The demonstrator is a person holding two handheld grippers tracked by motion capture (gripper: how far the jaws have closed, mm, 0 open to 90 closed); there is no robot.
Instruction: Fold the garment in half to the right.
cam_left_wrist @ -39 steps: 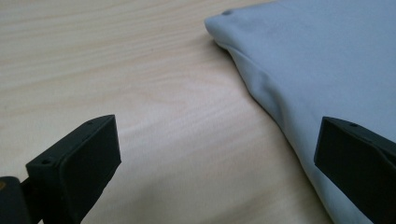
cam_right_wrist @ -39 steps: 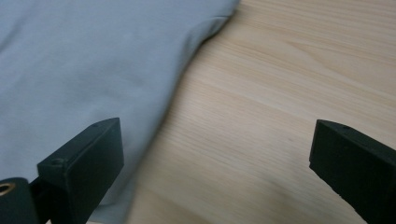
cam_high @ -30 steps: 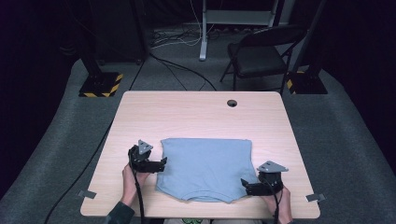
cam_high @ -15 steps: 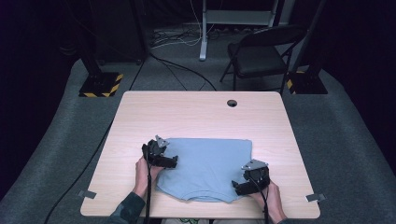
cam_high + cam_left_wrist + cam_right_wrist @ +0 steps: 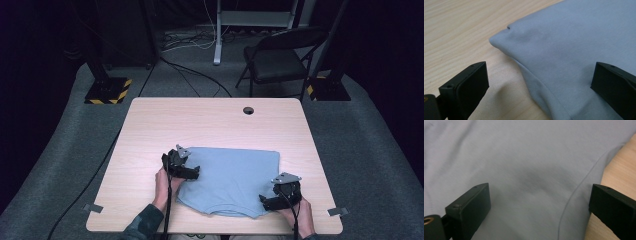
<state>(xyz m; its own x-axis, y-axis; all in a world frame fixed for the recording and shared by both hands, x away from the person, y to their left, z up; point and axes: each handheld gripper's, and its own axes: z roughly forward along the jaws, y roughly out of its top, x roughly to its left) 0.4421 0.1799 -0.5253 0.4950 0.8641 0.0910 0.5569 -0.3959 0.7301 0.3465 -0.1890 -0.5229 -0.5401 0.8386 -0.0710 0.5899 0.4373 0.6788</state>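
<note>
A folded light blue garment lies flat on the wooden table, toward its near edge. My left gripper is open at the garment's left edge; its jaws straddle a folded corner of the blue cloth, one jaw over bare wood and one over fabric. My right gripper is open at the garment's near right corner, jaws wide apart just above the cloth, with a hem seam running between them. Neither gripper holds anything.
A round cable hole sits near the table's far edge. Beyond the table stand a folding chair, a stand base with yellow-black tape and cables on the grey floor. Bare wood spans the far half of the table.
Both grippers have moved inward onto the garment's edges over the last second. The right one then slid back toward the near right corner. The garment lies as before.
</note>
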